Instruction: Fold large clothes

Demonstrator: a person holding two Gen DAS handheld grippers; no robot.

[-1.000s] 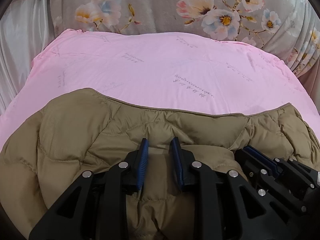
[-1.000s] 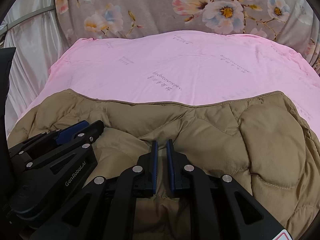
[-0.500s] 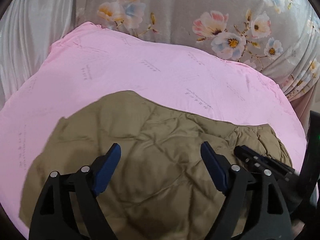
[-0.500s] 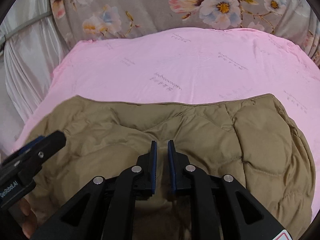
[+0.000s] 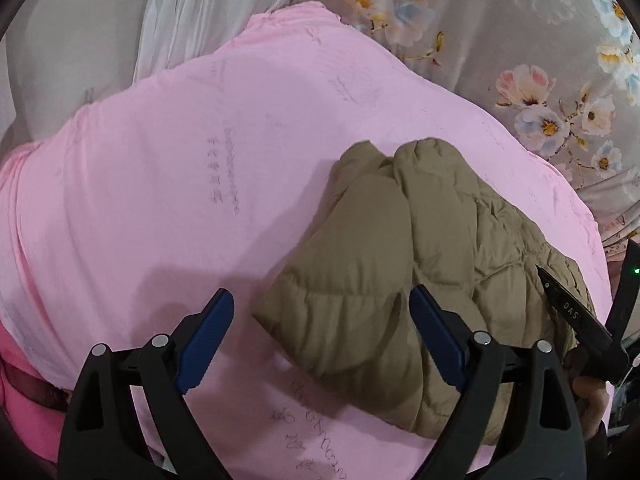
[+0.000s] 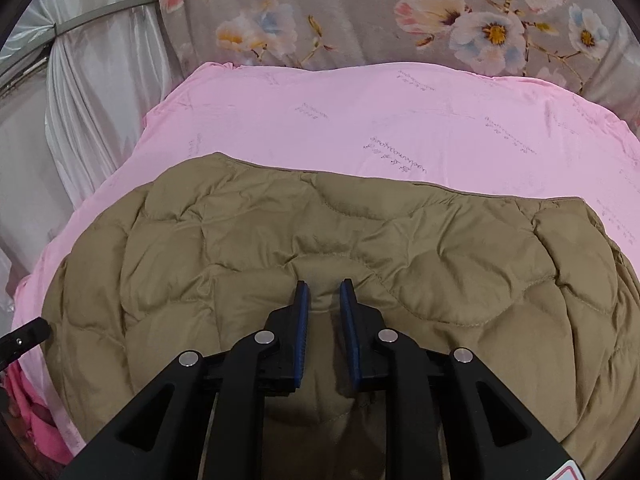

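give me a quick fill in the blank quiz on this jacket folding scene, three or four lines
1. The puffy jacket is ____ in colour.
2. It lies on a ____ sheet.
3. The left gripper has its jaws spread wide ____, holding nothing.
4. The right gripper has jaws nearly together, pinching a fold of the ____.

Missing words: tan; pink; open; jacket
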